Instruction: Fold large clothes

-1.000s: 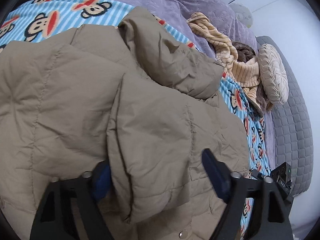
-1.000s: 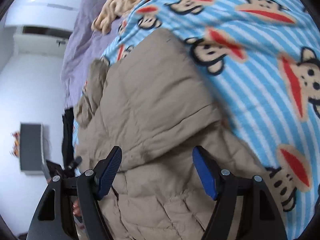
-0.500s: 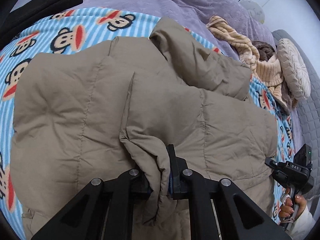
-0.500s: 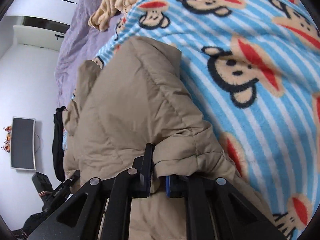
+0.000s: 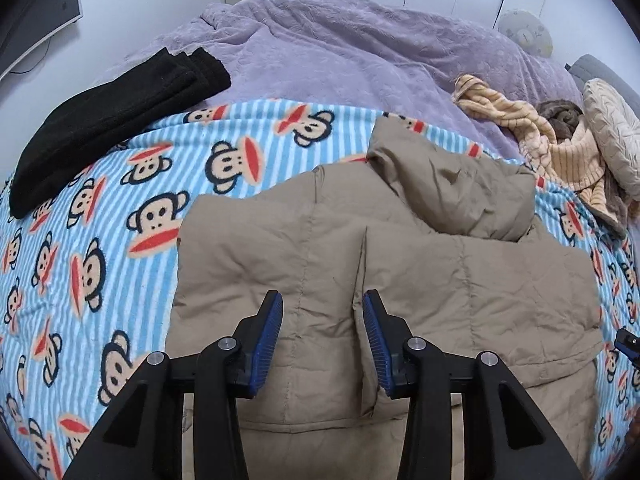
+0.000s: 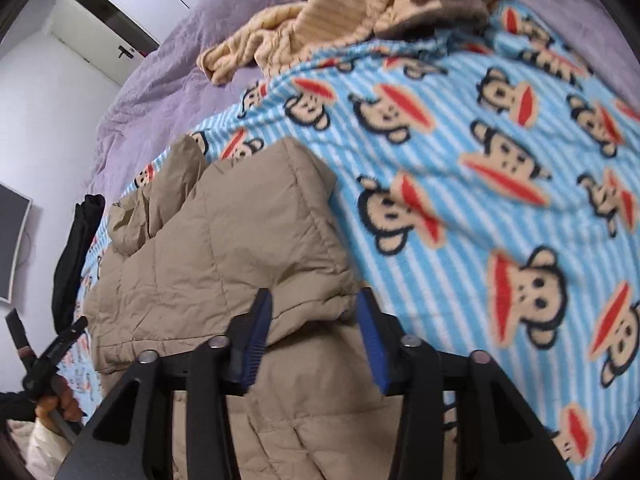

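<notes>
Left wrist view. Left gripper at bottom centre, blue-padded jaws spread apart, nothing between them but the jacket surface below. Tan quilted jacket fills the centre and right of the frame, lying on the blue striped monkey-print blanket. One panel is folded over the other; the fold edge runs vertically just above the right pad. Hood lies crumpled at the upper edge of the jacket. Black folded garment at upper left, partly on the blanket, partly on the purple bedspread. Beige striped knitwear and a cream cushion at upper right. Tip of the other gripper just visible at the far right edge.

Right wrist view. Image somewhat blurred. Right gripper at bottom centre, jaws parted; a puffed folded edge of the jacket sits between the pads, whether touching them cannot be told. Jacket occupies the lower left half; blanket covers the right. Knitwear at the top. Person's hand holding the left gripper's handle at lower left. Dark screen on the wall at the left edge.
</notes>
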Available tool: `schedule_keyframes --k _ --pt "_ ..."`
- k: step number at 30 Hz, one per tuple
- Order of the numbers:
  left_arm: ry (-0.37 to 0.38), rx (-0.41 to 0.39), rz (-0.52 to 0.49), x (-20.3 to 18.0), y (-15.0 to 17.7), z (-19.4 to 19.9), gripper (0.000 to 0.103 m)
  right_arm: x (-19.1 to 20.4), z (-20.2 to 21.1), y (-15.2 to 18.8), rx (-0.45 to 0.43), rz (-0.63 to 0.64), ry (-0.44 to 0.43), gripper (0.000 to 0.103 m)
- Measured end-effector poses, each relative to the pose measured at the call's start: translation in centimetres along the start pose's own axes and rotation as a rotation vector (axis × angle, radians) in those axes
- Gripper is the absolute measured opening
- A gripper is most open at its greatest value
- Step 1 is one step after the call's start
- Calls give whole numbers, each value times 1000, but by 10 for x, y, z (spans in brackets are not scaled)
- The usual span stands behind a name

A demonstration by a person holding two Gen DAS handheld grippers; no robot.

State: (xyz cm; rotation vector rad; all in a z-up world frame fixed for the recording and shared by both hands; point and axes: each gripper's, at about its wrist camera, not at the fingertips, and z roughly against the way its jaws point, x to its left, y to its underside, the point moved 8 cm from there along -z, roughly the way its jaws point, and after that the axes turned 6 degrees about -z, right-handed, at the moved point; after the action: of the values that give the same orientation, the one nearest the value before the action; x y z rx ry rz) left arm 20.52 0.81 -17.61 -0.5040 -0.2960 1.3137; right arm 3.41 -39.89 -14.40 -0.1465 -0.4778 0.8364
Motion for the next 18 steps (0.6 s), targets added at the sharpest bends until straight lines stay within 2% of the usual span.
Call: schedule_keyframes --k 1,3,5,7,9,10,12,18 --pt "23 -8 -7 -6 -4 2 43 2 1 -6 -9 21 7 16" --pt "76 -18 -38 -23 -10 2 43 11 -5 -17 -4 64 -17 15" --pt "98 -4 -74 -44 -12 -8 44 25 -17 -25 4 122 -39 16" --pt "84 19 -87 -57 -9 -27 44 39 -35 -28 13 213 -10 16" --pt "29 52 -74 -56 -2 -53 44 45 -65 -29 42 279 45 16" --pt "19 73 -52 -53 2 -64 44 41 -74 -28 56 286 61 16" --pt "47 66 -15 -50 4 -76 44 33 -90 -28 68 273 73 15" --pt "30 54 -87 -58 7 -88 44 20 -110 -28 56 222 70 15"
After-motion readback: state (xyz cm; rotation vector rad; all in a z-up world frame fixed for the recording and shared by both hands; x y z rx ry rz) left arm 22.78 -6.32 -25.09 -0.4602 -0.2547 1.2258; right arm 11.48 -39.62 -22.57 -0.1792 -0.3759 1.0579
